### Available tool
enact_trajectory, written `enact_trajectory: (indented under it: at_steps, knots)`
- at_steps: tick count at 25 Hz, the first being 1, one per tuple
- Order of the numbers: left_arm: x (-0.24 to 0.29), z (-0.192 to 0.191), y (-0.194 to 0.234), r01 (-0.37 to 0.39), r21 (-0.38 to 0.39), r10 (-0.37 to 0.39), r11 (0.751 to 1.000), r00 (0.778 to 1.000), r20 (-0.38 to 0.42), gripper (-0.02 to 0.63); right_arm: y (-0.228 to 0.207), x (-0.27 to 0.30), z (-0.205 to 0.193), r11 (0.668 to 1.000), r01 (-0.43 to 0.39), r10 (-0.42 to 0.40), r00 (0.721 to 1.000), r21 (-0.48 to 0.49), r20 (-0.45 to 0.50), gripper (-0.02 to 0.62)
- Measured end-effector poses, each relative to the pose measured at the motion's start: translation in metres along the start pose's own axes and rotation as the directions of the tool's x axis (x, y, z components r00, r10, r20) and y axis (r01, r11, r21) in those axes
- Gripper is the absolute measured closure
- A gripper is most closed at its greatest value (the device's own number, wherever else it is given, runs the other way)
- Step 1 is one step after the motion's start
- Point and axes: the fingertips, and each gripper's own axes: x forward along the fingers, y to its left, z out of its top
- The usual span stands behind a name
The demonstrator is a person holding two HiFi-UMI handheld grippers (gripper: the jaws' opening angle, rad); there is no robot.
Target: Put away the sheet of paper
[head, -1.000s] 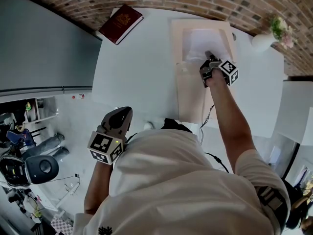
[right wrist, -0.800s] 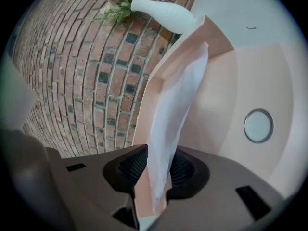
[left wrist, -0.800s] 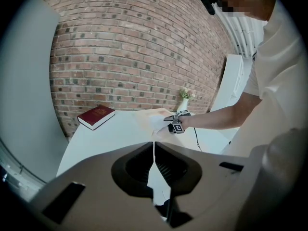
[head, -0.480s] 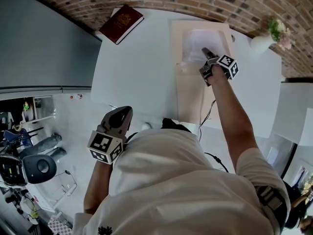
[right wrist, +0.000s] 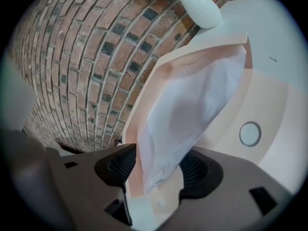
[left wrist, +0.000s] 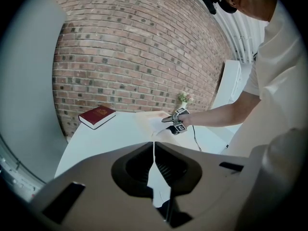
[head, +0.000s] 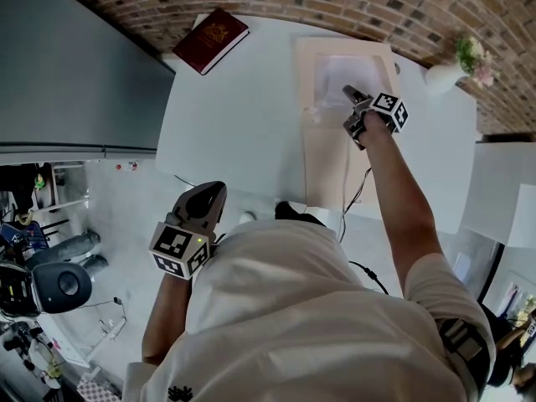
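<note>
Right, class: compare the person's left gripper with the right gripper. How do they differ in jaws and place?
Jaws: the left gripper is shut with nothing between. The right gripper has just been opening, jaws apart around a corner of the sheet of paper.
Place: the left hangs back near the table's edge, while the right reaches over the envelope.
Both carry marker cubes.

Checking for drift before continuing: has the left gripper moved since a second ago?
No. The left gripper still hangs just off the table's near edge, same spot as before.
</note>
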Motion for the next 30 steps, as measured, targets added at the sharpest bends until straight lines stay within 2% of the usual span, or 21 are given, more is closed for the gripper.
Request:
enact_trajectory:
  at_steps: [7,16,22,30]
  knots:
    - [-0.011,-0.005,0.004,-0.004,-0.008,0.004,1.000,1.000,0.010,0.577,0.002,0.010,-0.006,0.983,0.054,-0.080,0.986,-0.173,-0.146,0.324]
    - [-0.023,-0.009,0.018,-0.025,-0.046,0.026,0.999,0.999,0.028,0.577,0.006,0.014,-0.018,0.938,0.063,-0.181,0.927,-0.341,-0.327,0.324]
    - [-0.024,-0.007,0.021,-0.010,-0.049,0.012,0.999,0.999,0.044,0.577,0.007,0.006,-0.026,0.919,0.075,-0.222,0.910,-0.386,-0.351,0.324]
    - [-0.030,-0.009,0.020,0.019,-0.028,-0.017,0.999,0.998,0.057,0.577,0.011,-0.012,-0.036,0.913,0.071,-0.217,0.919,-0.402,-0.330,0.324]
